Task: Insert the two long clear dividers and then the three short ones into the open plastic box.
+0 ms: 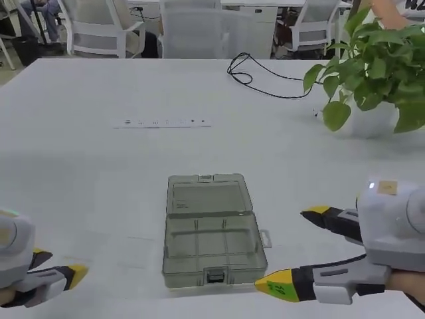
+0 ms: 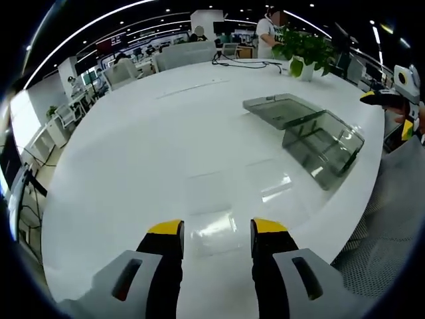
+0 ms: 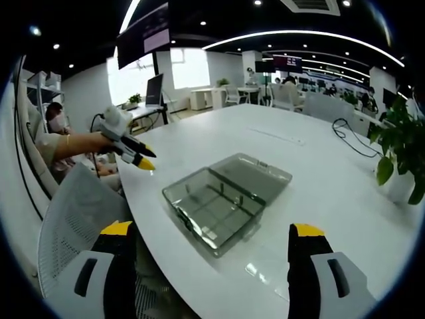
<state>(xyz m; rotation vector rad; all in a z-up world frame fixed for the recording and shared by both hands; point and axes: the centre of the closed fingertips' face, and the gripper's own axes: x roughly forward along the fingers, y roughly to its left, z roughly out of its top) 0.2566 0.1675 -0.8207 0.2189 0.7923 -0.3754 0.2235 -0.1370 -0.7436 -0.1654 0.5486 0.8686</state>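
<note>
While the left gripper (image 2: 216,229) and right gripper (image 3: 212,230) hold fingers (image 3: 307,234) apart, empty, dividers (image 1: 226,238) cross the box (image 1: 189,274).

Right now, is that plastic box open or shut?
Open: the box has its lid folded back flat on the table.

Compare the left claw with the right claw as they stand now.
The right claw gapes wide; the left claw is open more narrowly. The right claw sits close beside the box; the left claw hangs farther off, at the table edge. Both are empty, with yellow tips.
</note>
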